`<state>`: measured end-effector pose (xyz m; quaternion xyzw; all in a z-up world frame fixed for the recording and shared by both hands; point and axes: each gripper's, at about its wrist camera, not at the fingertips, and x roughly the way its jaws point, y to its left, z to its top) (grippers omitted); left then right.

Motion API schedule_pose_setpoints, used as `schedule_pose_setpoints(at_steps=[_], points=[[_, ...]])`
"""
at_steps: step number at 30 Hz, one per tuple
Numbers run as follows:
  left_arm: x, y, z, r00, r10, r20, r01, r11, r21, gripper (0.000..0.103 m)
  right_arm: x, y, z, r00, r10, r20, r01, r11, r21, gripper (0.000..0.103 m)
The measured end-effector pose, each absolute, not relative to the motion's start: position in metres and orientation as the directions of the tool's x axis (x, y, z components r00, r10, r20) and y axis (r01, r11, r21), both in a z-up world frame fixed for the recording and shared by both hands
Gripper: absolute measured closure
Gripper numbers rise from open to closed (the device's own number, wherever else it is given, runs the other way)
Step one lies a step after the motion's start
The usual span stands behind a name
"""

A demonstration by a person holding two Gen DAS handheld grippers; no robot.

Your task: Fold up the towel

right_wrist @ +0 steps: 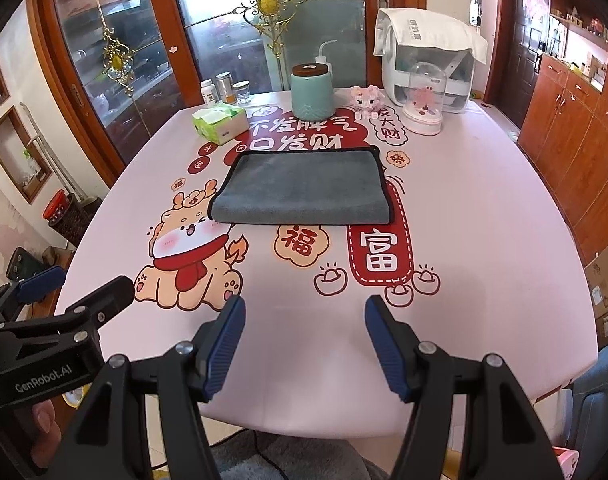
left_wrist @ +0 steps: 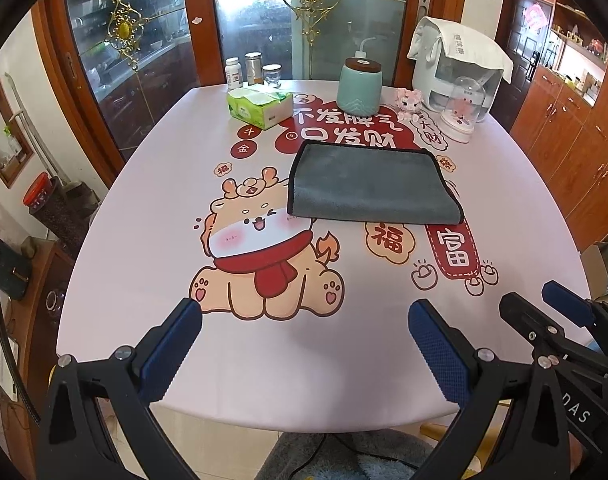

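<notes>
A grey towel [left_wrist: 368, 186] with black edging lies folded flat in the middle of the pink printed table [left_wrist: 143, 240]; it also shows in the right wrist view [right_wrist: 304, 190]. My left gripper [left_wrist: 304, 312] is open and empty, hovering over the table's near edge, well short of the towel. My right gripper [right_wrist: 304, 308] is open and empty, also at the near edge. The right gripper shows at the right of the left wrist view [left_wrist: 544, 300], and the left gripper at the left of the right wrist view [right_wrist: 67, 284].
At the far side stand a green tissue pack [left_wrist: 259, 106], a teal canister [left_wrist: 358, 88], several small jars [left_wrist: 251, 70], a pink toy [left_wrist: 410, 102], a glass dome ornament [left_wrist: 464, 110] and a white appliance [left_wrist: 456, 64]. Wooden cabinets [left_wrist: 564, 140] stand right; glass doors behind.
</notes>
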<state>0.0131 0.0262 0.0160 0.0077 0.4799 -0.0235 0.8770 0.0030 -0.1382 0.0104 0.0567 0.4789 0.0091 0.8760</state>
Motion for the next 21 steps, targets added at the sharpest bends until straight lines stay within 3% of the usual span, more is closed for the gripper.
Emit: schedule_pose_setpoints(at_steps=[21], points=[[0.0147, 0.0244, 0.0126, 0.528, -0.036, -0.849, 0.058, 0.998, -0.006, 0.001, 0.0075, -0.1394, 0.0042, 0.521, 0.077, -0.850, 0.033, 0.993, 0.110, 0.040]])
